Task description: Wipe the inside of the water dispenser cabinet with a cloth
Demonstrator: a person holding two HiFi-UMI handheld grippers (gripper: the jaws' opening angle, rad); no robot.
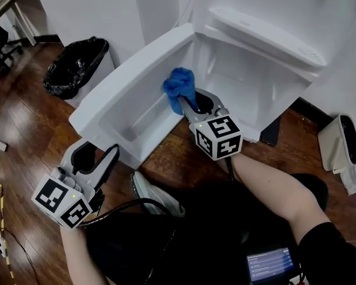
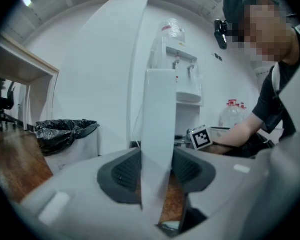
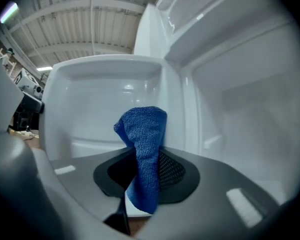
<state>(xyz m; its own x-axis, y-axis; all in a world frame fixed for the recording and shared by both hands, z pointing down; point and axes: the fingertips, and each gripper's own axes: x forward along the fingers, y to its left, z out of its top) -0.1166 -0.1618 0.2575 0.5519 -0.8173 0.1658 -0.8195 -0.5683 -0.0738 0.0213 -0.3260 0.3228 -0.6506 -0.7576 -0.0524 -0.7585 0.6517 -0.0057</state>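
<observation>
The white water dispenser cabinet [image 1: 249, 79] stands open over a brown wooden floor [image 1: 24, 135]. Its lower compartment is white inside. The door [image 1: 136, 82] of the cabinet is swung out to the left side of the head view, and its hollow inner face looks up to the camera. Left of the door, near the wall, is a white trash bin [image 1: 77, 67] with a black bag in it.

The left gripper [image 1: 98, 153] is low at the free edge of the door. In the left gripper view its fingers [image 2: 125, 171] are pressed on both sides of this white door edge, so they pinch the door.

The right gripper [image 1: 193, 103] reaches to the hinge side, where the door meets the cabinet opening. Its fingers [image 3: 172, 169] pinch a blue cloth [image 1: 179, 85], which stands up out of them in a bunched fold. The cloth is in front of the inner face of the door, close to the hinge corner. Whether it touches the plastic cannot be told from these views.
</observation>
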